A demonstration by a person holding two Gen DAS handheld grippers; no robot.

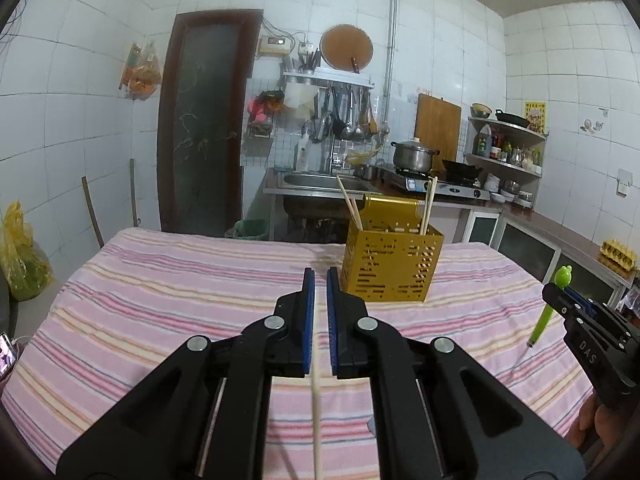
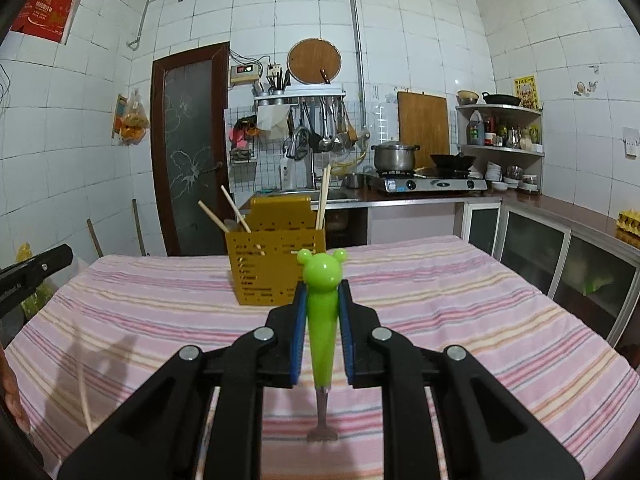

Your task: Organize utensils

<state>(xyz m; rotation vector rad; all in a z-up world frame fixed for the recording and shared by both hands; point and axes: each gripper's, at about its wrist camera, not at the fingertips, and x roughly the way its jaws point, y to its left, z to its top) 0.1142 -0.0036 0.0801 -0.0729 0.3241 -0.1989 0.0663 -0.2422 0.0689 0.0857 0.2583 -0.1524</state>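
Midway, left gripper (image 1: 321, 280) pinched a chopstick (image 1: 316, 400), right gripper (image 2: 322, 296) clamped a green bear-handled fork (image 2: 321, 320); next move likely required lifting both over the yellow caddy (image 1: 390, 264).

We see a gold perforated utensil holder (image 1: 390, 266) standing upright on the pink striped cloth. From the holder's left side two wooden chopsticks (image 2: 234, 209) lean out to the left; at its right side another pair (image 1: 429, 205) stands nearly upright. Nearer to us than the holder, one loose chopstick (image 1: 317, 404) runs lengthwise toward it. To the holder's right, we find a small fork with a green bear-head handle (image 2: 321, 320), bear head up and metal tines down.
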